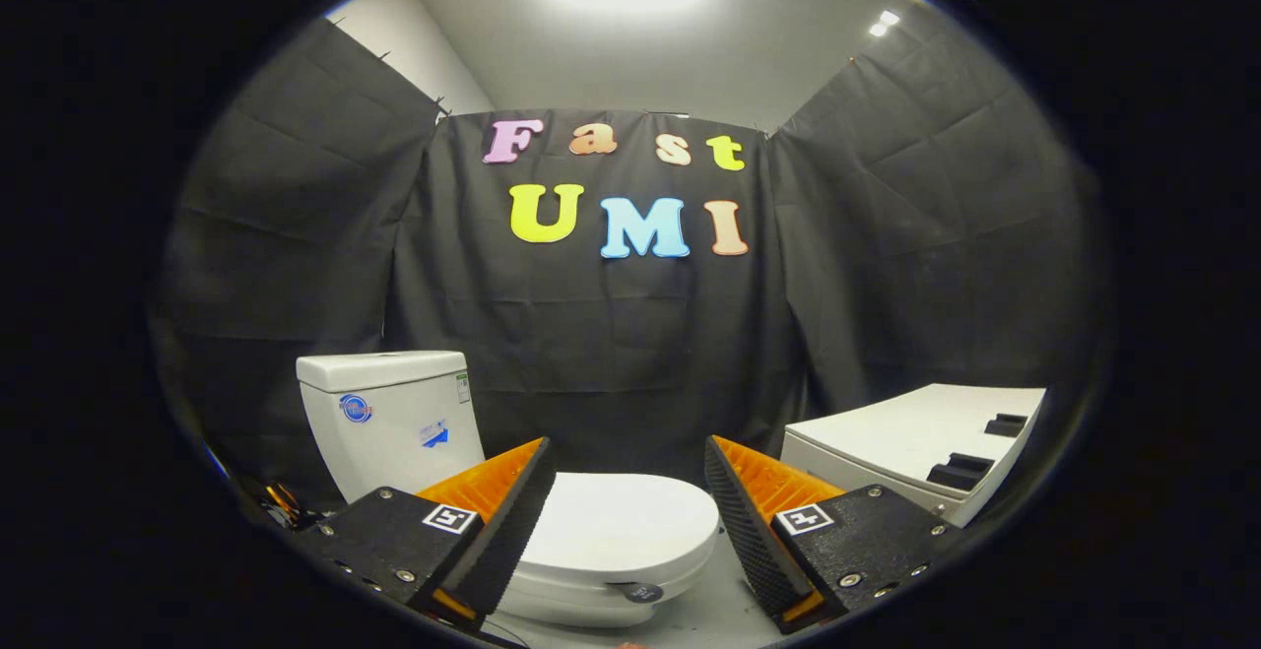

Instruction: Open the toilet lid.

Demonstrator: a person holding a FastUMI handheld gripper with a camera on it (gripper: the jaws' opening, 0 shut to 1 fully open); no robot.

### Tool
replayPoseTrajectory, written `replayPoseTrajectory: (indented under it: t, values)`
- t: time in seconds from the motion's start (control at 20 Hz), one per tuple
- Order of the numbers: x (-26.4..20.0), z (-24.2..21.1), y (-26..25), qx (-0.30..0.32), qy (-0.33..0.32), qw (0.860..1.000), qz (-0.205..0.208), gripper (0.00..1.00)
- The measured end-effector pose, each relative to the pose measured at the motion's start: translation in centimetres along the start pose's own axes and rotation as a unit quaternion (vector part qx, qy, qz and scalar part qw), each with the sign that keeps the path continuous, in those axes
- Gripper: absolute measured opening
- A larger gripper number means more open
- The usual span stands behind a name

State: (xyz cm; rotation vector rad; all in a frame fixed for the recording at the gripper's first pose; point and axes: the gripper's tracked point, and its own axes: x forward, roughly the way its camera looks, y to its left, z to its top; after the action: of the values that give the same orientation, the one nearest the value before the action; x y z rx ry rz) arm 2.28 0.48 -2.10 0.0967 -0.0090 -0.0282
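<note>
Jaws: the gripper [626, 511] is spread wide and grasps nothing; both fingers stand clear of every surface, with a broad gap between them
Between the jaws: the toilet lid [616, 531] lies flat and closed over the bowl, its rounded front edge turned toward the fingers and seen in the gap between them, a little below the tips
Under the lid: the seat and bowl rim [571, 605] show as a second pale band just beneath the lid's edge; a small dark round tab [642, 592] sits at the front of that band
Beyond the left finger: the cistern [389, 422] stands upright behind the lid, with stickers on its face
Beyond the right finger: a white box-like unit [916, 442] with dark recesses on top, well apart from the toilet
Task state: not begun; lid fully down, jaws not yet in contact
How it should handle: judged a stiff, smooth moulded lid, fairly light but glossy and likely slippery; it should swing up on hinges at the cistern end
Where to take hold: the front lip, farthest from the hinges, with one finger slipped under the edge and the other on top, taking the lid alone and not the seat below
Risk: the thin seam between lid and seat could let the finger catch both, or slide off the gloss
</note>
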Motion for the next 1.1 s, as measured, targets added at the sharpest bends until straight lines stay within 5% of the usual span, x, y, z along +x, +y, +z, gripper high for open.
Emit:
replayPoseTrajectory:
  t: [0.6, 1.1]
  values:
    - [3.3, -6.6, -1.0, 0.107, 0.047, 0.993, -0.023, 0.93]
    - [5.3, -12.7, -1.3, 0.220, 0.091, 0.971, -0.037, 0.95]
